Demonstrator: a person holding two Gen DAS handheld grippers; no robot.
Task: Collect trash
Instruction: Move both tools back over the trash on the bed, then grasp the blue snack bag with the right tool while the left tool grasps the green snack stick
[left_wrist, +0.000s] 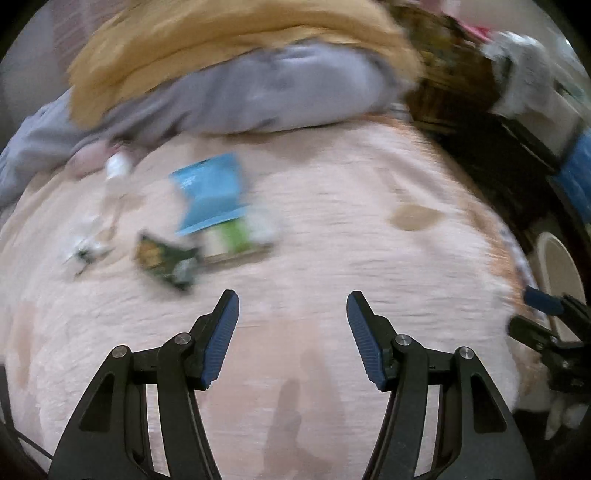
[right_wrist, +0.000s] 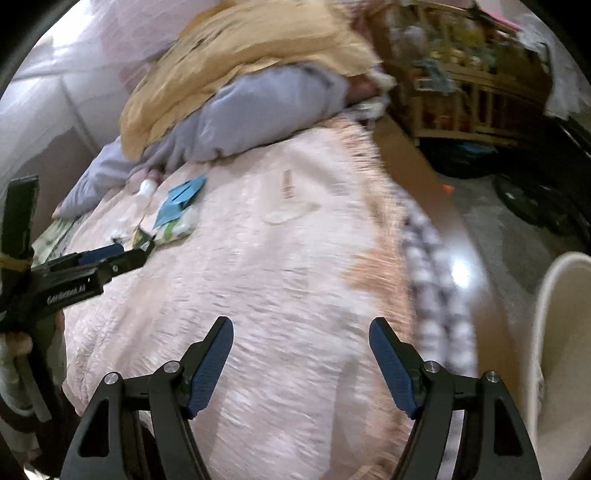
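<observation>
- Pink bedspread covers a bed strewn with litter; motion blur smears both views.
- Trash sits well ahead of both tongs: a blue carton, a green-and-white packet, a dark green wrapper and white scraps too blurred to identify.
- Left tongs stand partly open, holding nothing.
- Right tongs stand parted and empty above the bed's edge.
- Only the right view shows floor and a white bin, cut off at the frame.
- Yellow and grey bedding is heaped behind.
</observation>
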